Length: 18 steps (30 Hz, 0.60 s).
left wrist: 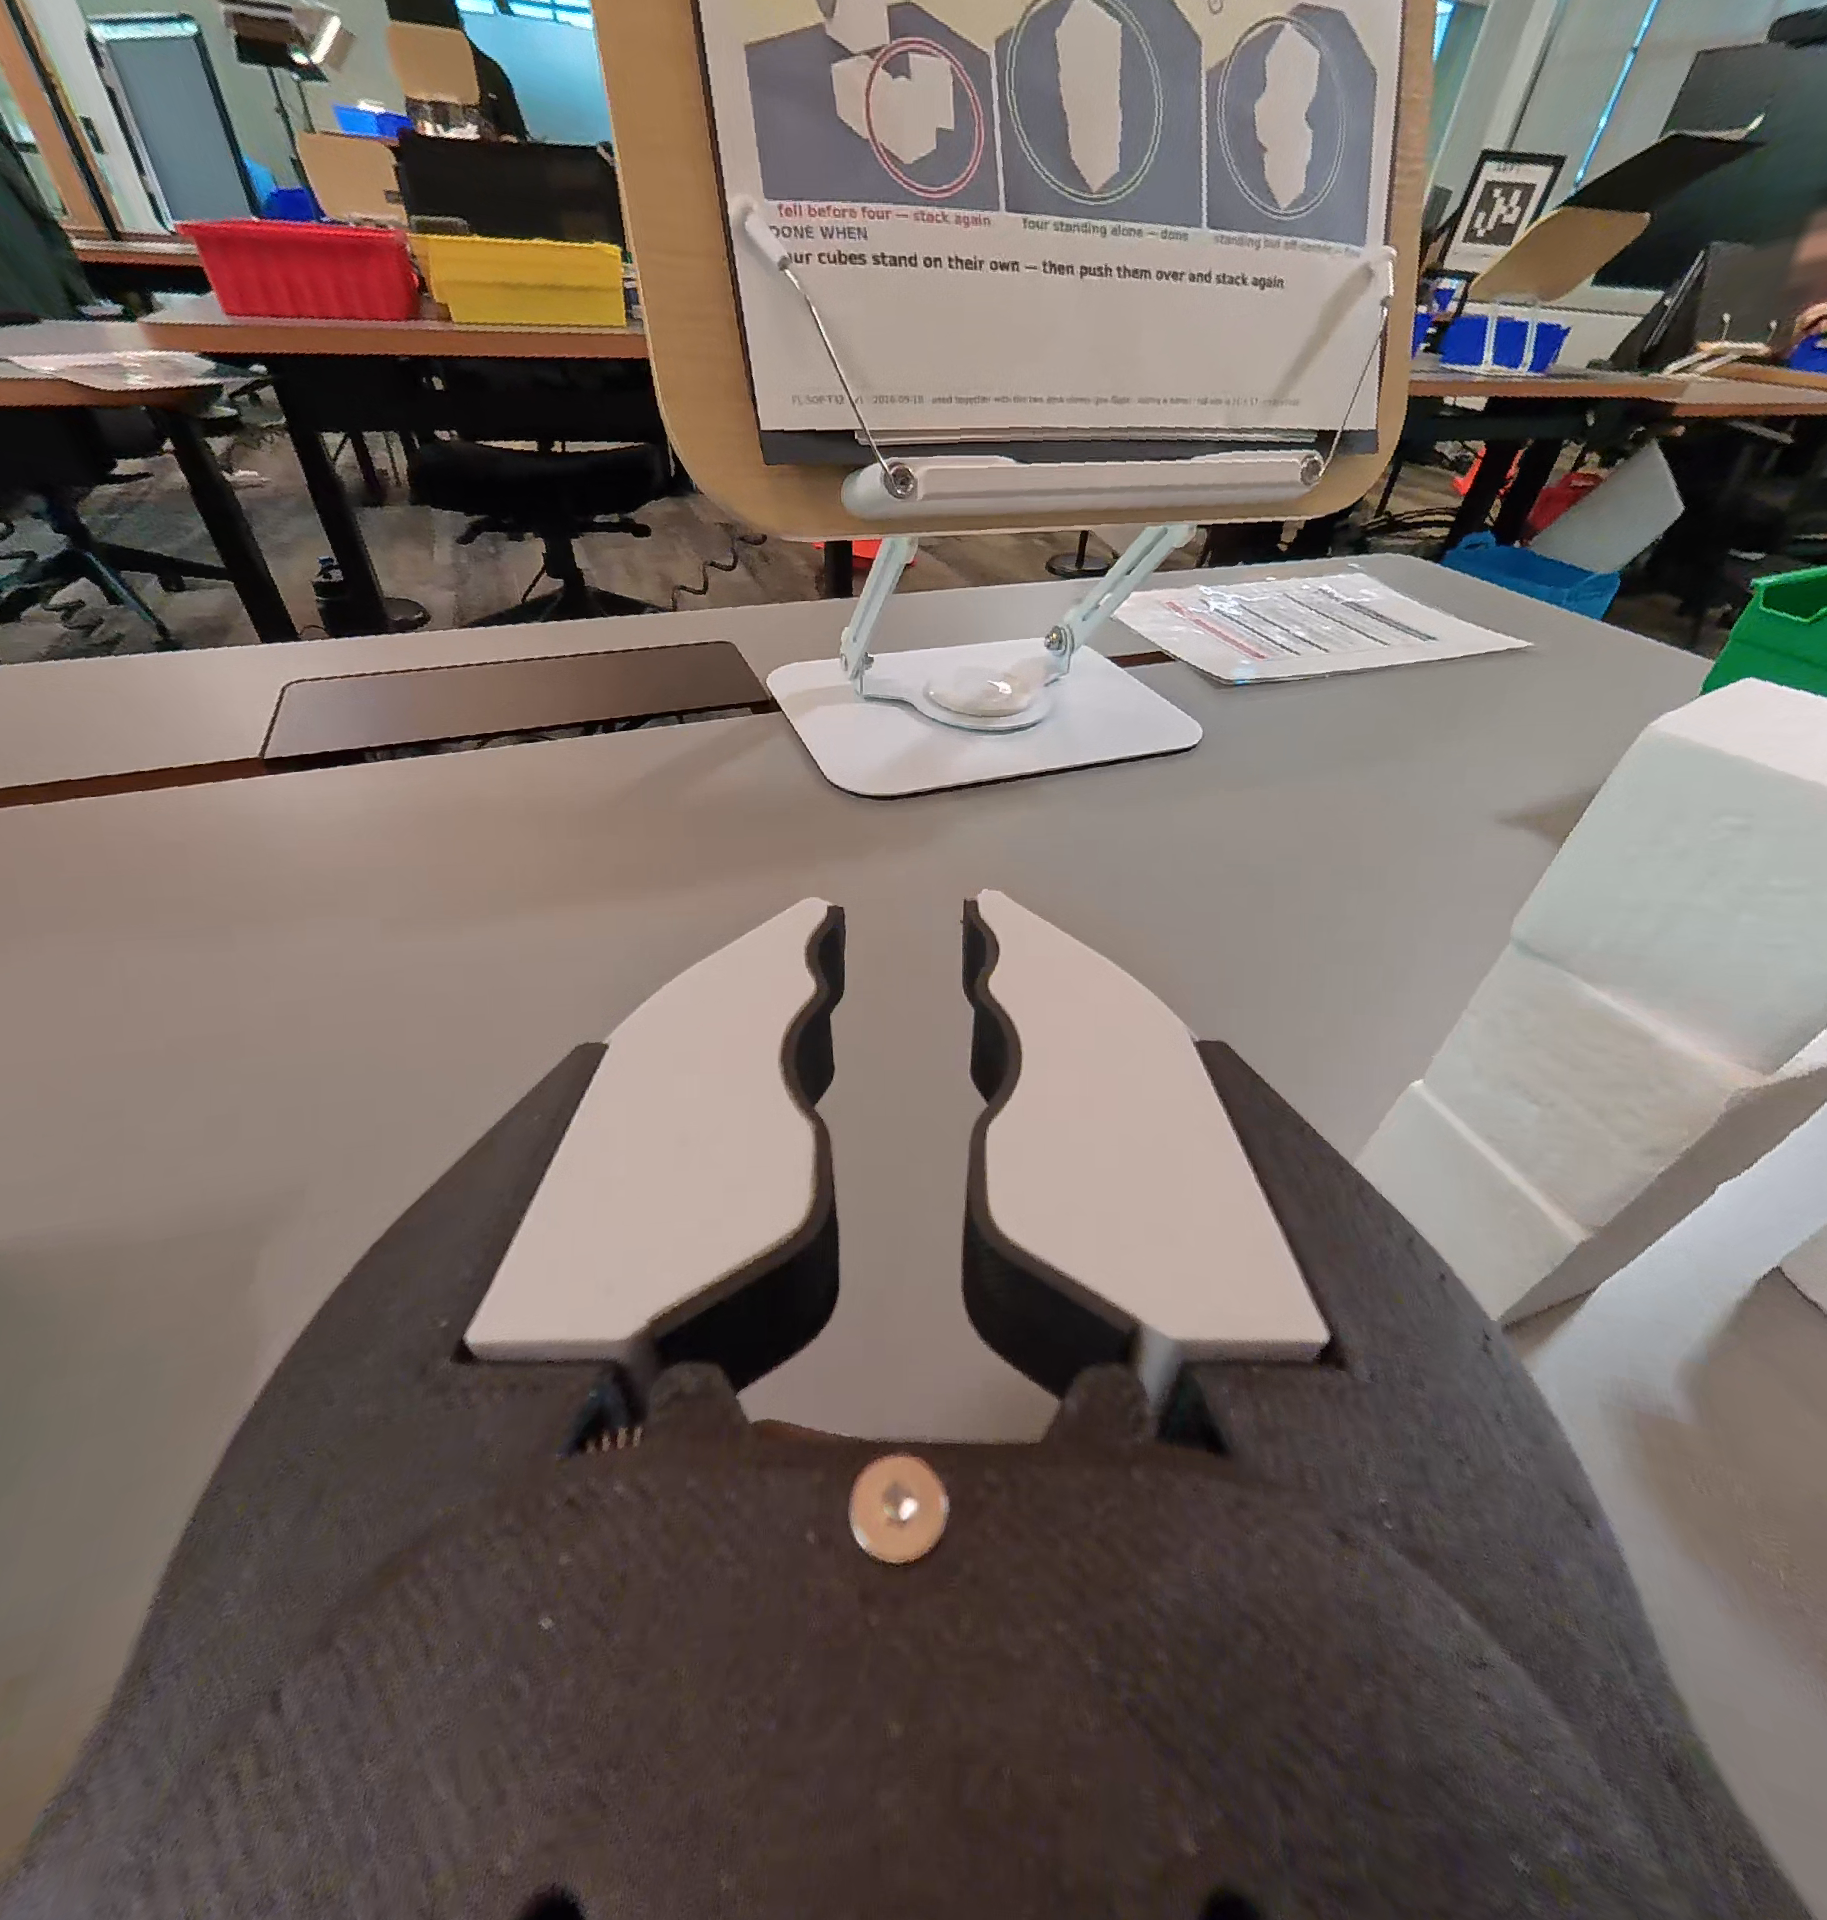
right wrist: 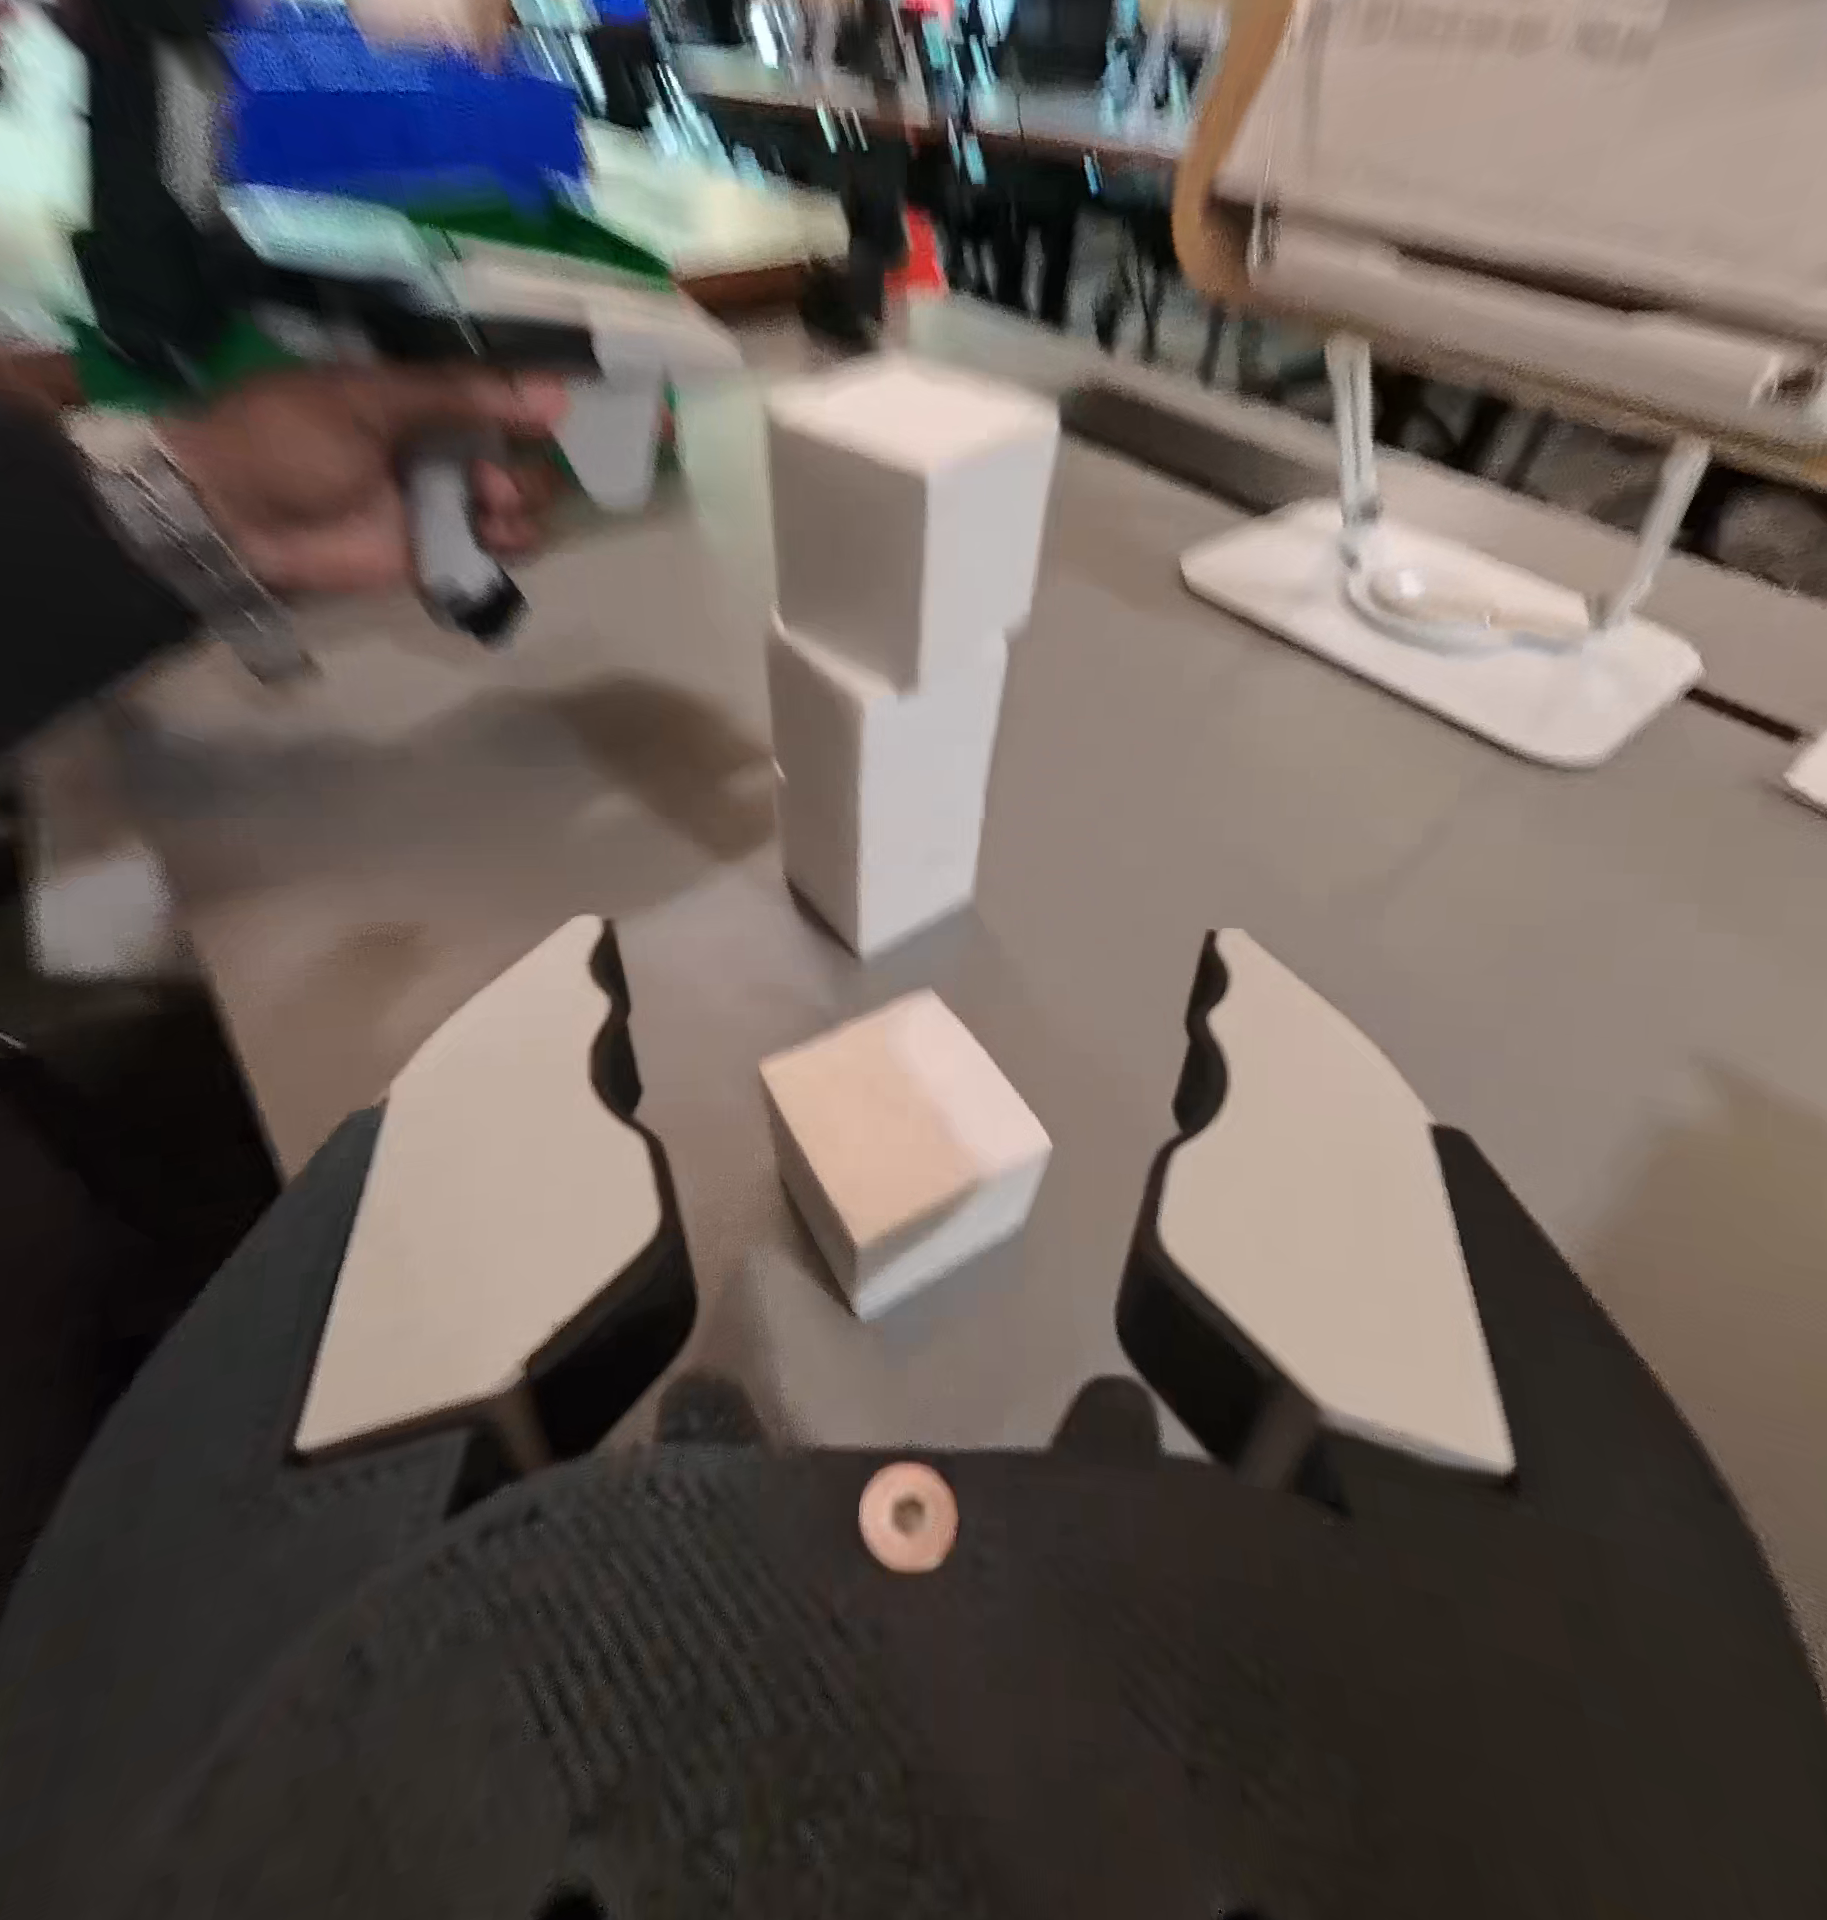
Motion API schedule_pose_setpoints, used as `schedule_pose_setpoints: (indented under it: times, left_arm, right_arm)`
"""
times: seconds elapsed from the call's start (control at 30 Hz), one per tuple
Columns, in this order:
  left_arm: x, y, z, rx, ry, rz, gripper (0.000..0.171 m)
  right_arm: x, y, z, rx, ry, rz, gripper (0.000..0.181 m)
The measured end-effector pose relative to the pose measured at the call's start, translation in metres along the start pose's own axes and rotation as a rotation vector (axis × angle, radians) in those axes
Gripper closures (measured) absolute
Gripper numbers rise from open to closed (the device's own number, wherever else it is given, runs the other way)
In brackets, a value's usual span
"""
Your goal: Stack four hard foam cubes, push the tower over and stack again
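A lone white foam cube point(right wrist: 904, 1148) sits on the grey table point(right wrist: 1356, 987), right in the gap between the two fingers of the right gripper point(right wrist: 907, 956), which is spread wide and touching nothing; the cube lies turned corner-on to the camera, apart from both pads. Just beyond it stands a stack of white foam cubes point(right wrist: 893, 665), three by my count though the picture is blurred, the top one twisted a little off square from the ones under it. From the left wrist view that same stack point(left wrist: 1657, 997) rises close at the right edge and looks tilted by the wide lens, with more white foam low at the edge beside it that I cannot make out. The left gripper point(left wrist: 901, 914) hovers over bare table with its jaws parted by a narrow gap and nothing between them. In the right wrist view it shows farther off at the left, blurred, held in a person's hand point(right wrist: 369, 488). Beyond, a white document stand point(left wrist: 982, 717) with a wooden board holds a printed sheet, a laminated sheet point(left wrist: 1314, 623) lies flat to its right, and a green bin point(left wrist: 1813, 634) sits at the table's far right edge. Red point(left wrist: 301, 265) and yellow point(left wrist: 524, 275) bins rest on a desk behind.
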<state>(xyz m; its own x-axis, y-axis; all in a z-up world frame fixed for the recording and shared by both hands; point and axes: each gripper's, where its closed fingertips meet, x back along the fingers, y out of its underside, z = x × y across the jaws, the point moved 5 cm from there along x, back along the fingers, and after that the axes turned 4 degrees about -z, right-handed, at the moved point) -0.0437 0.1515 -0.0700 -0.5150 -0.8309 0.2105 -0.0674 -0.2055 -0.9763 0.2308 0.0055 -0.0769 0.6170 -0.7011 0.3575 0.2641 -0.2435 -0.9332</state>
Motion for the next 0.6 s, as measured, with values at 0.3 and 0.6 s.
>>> schedule_pose_setpoints:
  times: [0.3, 0.6]
  left_arm:
    - [0.007, 0.011, -0.01, 0.133, 0.053, -0.06, 0.145]
    - [0.041, 0.016, -0.036, 0.083, -0.09, -0.05, 0.146]
  right_arm:
    - [0.034, -0.054, 0.024, 0.096, 0.015, 0.534, 0.102]
    - [0.01, -0.061, 0.052, -0.005, 0.097, 0.428, 0.099]
